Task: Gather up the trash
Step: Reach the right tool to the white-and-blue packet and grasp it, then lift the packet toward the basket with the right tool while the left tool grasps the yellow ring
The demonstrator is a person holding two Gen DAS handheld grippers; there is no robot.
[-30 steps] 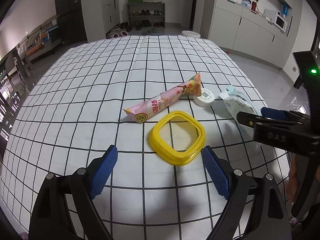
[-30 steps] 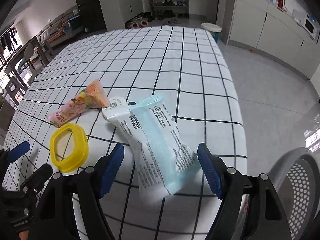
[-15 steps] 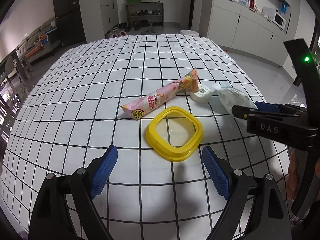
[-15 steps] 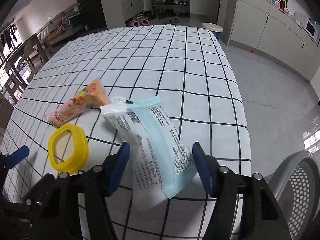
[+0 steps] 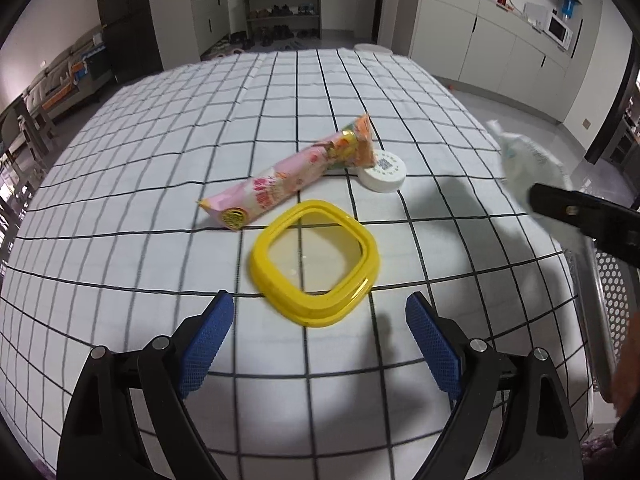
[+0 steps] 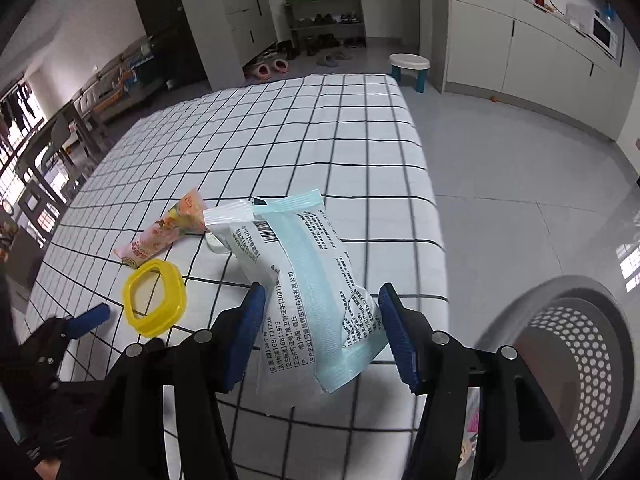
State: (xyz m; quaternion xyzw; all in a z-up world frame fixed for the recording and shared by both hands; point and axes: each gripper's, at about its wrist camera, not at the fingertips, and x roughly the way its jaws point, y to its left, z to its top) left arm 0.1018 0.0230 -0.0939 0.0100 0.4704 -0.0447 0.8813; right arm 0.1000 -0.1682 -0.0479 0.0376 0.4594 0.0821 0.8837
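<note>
The right gripper (image 6: pixel 322 332) pinched the mask packet (image 6: pixel 304 280); best carried level over the grey basket (image 6: pixel 568 360), left gripper (image 5: pixel 316 344) gaping empty.

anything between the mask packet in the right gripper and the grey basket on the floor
Nothing visible blocks it. The right gripper holds the mask packet above the table edge, and the perforated grey basket sits open on the floor just to the right, with only bare floor between.

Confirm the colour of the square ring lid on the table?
Yellow: the square ring lid has a clear centre; best seen in the left wrist view.
</note>
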